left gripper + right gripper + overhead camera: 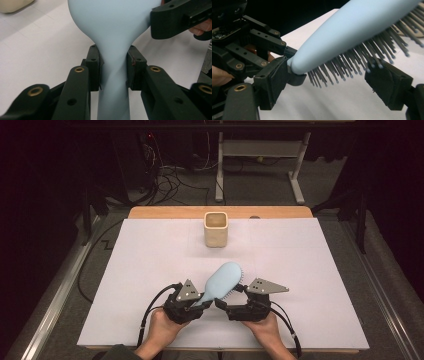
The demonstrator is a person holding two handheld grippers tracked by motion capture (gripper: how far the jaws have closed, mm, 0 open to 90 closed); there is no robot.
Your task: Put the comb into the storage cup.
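A light blue hairbrush is held above the white table near its front edge, head slanting up and to the right. My left gripper is shut on its narrow neck, and in the left gripper view both pads press the handle. My right gripper is open just right of it, under the brush head. In the right gripper view the grey bristles point down into the gap of my right gripper, and the left pad sits close to the brush's neck. A beige square cup stands upright at the back centre.
A white sheet covers the tabletop, with a wooden edge behind the cup. Beyond the table lie a dark floor, cables and desk legs. The person's hands hold both grippers at the front edge.
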